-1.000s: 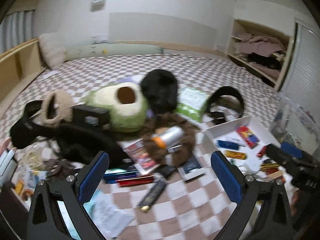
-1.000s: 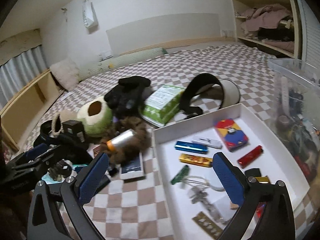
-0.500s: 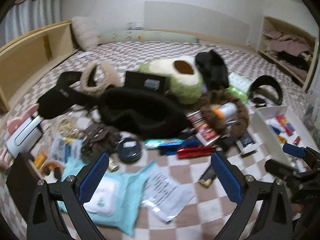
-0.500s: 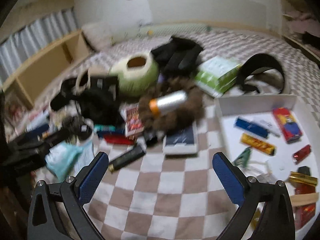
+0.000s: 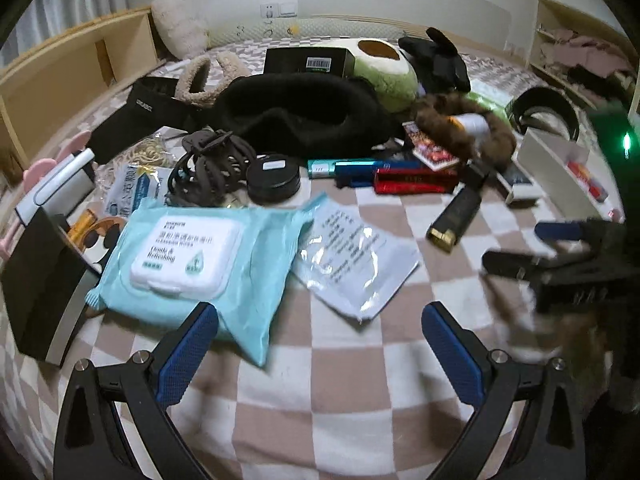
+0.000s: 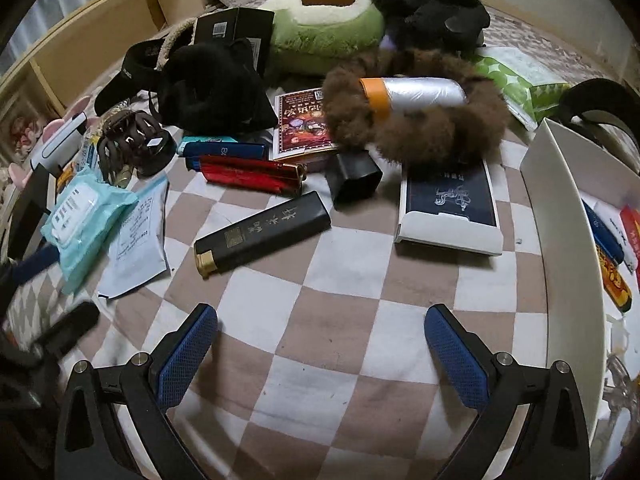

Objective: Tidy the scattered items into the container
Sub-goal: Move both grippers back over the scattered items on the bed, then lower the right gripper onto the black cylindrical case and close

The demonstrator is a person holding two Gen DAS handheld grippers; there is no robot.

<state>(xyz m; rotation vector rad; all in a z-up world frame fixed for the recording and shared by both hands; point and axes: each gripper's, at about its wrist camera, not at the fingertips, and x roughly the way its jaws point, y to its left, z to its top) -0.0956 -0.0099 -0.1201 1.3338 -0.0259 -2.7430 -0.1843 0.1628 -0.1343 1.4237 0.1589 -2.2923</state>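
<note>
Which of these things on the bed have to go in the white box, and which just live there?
To tidy:
black lighter
red lighter
wet wipes pack
hair claw clip
white container

Just there:
checked bedspread
wooden shelf
cream pillow

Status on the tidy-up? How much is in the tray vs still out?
Early. Done: a few small items already lie in the white tray, seen at the right edge. In hand: nothing; left gripper and right gripper both have open, empty jaws. Left: most of the clutter, including the black-and-gold case, red case, wipes pack and black round tin.
</note>
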